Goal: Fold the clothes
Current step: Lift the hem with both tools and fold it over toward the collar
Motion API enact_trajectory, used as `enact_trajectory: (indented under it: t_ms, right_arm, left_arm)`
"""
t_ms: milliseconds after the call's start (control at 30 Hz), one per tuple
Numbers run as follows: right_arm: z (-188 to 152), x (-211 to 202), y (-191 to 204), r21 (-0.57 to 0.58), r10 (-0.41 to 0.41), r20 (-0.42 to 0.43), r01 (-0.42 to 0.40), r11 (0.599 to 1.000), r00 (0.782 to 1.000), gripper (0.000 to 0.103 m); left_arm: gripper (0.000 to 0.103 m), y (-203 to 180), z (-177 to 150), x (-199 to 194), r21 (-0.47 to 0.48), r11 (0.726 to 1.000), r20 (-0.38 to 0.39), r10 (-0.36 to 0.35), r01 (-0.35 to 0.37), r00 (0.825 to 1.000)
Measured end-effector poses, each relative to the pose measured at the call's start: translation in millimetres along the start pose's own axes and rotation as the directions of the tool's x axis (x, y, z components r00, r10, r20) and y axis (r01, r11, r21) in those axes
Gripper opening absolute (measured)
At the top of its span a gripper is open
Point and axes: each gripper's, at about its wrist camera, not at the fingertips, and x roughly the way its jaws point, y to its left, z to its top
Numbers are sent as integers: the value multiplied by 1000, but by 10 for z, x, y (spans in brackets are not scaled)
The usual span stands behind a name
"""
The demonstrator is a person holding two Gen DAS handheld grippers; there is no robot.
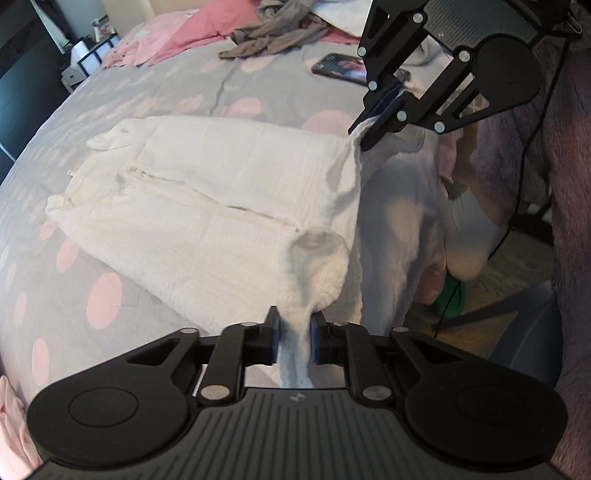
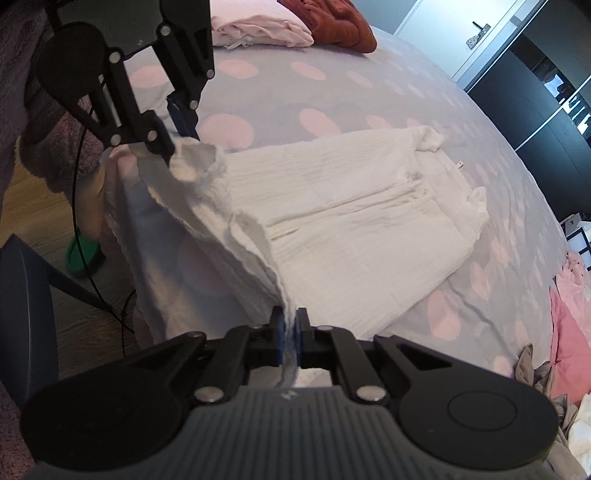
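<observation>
A white crinkled garment (image 1: 207,192) lies spread on the grey bedcover with pink dots (image 1: 155,92). Its near edge hangs lifted off the bed between both grippers. My left gripper (image 1: 295,321) is shut on one bunched corner of that edge, and white cloth runs down between its blue pads. My right gripper (image 1: 369,129) pinches the other corner at the upper right of the left wrist view. In the right wrist view, my right gripper (image 2: 290,319) clamps a thin fold of the garment (image 2: 351,206), and the left gripper (image 2: 181,147) holds a cuff-like opening at the upper left.
A phone (image 1: 340,68) lies on the bed beyond the garment, with grey clothes (image 1: 273,35) and pink clothes (image 1: 177,37) behind it. A folded pink garment (image 2: 258,31) and a red one (image 2: 332,22) sit at the far end. A green object (image 2: 83,254), a cable and a dark chair (image 2: 26,314) stand by the bed.
</observation>
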Motion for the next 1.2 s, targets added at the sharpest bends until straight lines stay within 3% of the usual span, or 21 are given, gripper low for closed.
enact_trajectory:
  t_ms: [67,133,300,500,733,867,933,1033,1200]
  right_arm:
    - [-22,-2,-6,5,2,4,-2,1000,1000,7]
    - [-42,13,16,7,6,4,-6,1000,1000,7]
    - [-100,1,160,19,8,10,-8,1000,1000,7]
    - [-63,109,66,27,-6,20,5,1000,1000,7]
    - [-61,141,22,56,-7,32,5,998,999,7]
    - [-69,132,40,59,-4,37,2,998,999,7]
    - [-84,116,63,57,-2,37,0,998,999,7]
    - [-119,104,108,39,2,32,-3,999,999,7]
    - [-143,59,157,0,-10,35,10,1000,999,7]
  left_arm:
    - [30,-22,-9,-14,-6,1000,13,-31,31,999]
    - [52,-113,-13,7,6,1000,29,-19,19,999]
    - [56,-411,-50,129,76,994,29,72,-74,997]
    - [62,-669,-67,192,121,986,40,110,-114,993]
    - [65,-881,-116,349,176,960,34,217,-220,976]
    - [51,-836,-177,513,196,927,7,325,-320,946]
    - [28,-720,-178,479,145,945,-10,297,-292,955]
    - [11,-566,-166,378,81,961,-14,266,-264,964]
    - [9,-326,-69,176,12,969,8,245,-245,969]
